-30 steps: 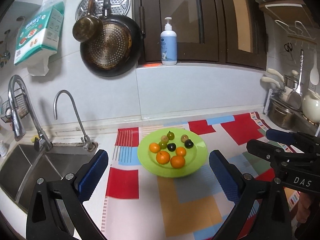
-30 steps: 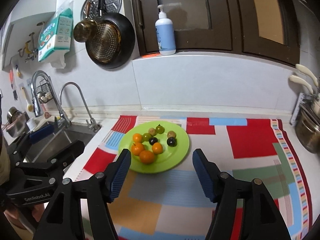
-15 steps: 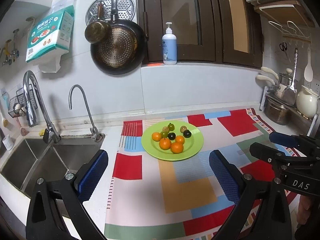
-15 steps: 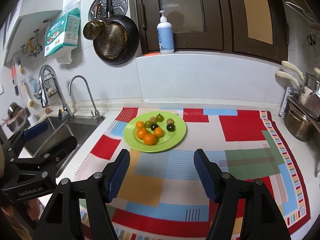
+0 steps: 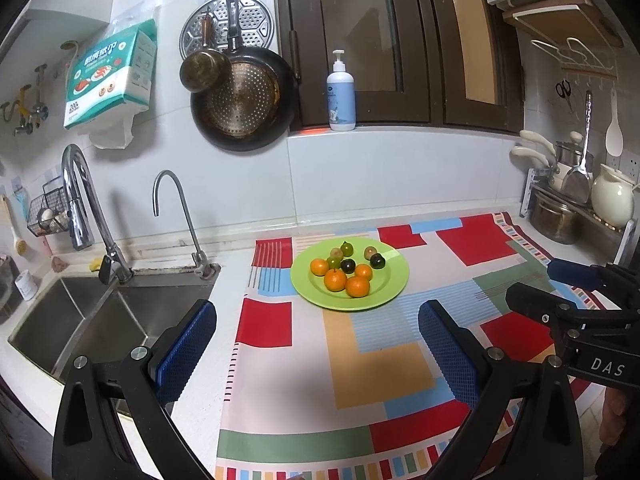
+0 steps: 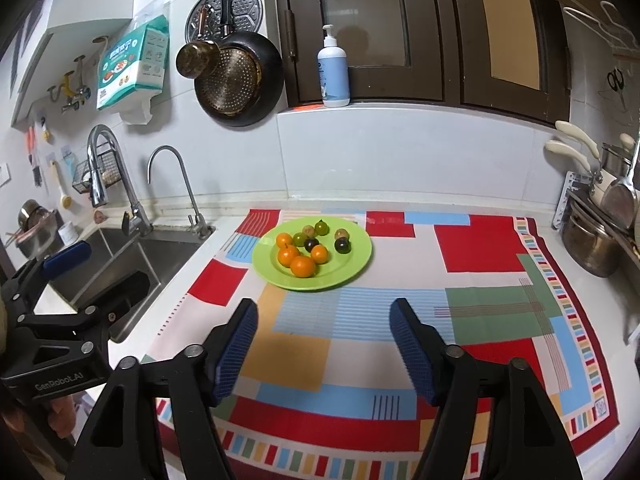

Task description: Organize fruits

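Nearest, the left gripper (image 5: 316, 344) stands wide open with nothing between its jaws, and the right gripper (image 6: 323, 344) is empty too, its jaws opening; both hover over the patterned mat (image 6: 400, 320), whose near edge is cut off. Farther back, the green plate (image 6: 356, 264) on the mat holds the fruits (image 6: 310, 246): four oranges in front, small green and dark ones behind, their kind hard to tell.

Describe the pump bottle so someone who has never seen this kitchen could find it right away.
Start at the dark wooden window frame above the white tiled wall. On the sill at its lower left stands the pump bottle, upright, just right of the black frying pan hanging on the wall. It is the only pale blue and white bottle there, with a white pump top.
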Motion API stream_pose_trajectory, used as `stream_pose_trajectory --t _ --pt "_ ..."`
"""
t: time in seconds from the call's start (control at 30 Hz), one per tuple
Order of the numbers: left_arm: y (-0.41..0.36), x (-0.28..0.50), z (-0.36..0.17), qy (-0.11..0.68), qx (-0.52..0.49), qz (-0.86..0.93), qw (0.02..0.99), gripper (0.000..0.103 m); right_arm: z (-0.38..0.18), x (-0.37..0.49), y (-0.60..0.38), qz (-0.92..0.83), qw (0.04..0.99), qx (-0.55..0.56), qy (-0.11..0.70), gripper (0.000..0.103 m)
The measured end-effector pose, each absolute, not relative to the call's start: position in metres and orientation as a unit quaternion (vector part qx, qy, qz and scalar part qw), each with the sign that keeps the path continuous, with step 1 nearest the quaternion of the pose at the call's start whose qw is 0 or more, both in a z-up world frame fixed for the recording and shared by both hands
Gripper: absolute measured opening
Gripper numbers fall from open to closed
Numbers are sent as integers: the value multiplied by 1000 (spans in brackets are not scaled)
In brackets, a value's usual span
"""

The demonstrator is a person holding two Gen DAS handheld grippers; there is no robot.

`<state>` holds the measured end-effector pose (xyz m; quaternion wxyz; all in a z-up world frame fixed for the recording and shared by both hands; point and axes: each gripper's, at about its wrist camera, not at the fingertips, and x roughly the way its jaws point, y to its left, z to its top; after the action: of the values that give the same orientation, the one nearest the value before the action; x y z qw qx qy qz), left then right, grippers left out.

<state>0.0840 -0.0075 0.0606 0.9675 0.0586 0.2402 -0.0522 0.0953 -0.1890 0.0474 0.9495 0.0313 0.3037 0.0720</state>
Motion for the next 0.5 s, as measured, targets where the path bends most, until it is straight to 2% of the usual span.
stream_pose_trajectory --t 0.5 --pt "-14 76 65 229 57 -55 970 103 49 86 -198 66 952 32 298 73"
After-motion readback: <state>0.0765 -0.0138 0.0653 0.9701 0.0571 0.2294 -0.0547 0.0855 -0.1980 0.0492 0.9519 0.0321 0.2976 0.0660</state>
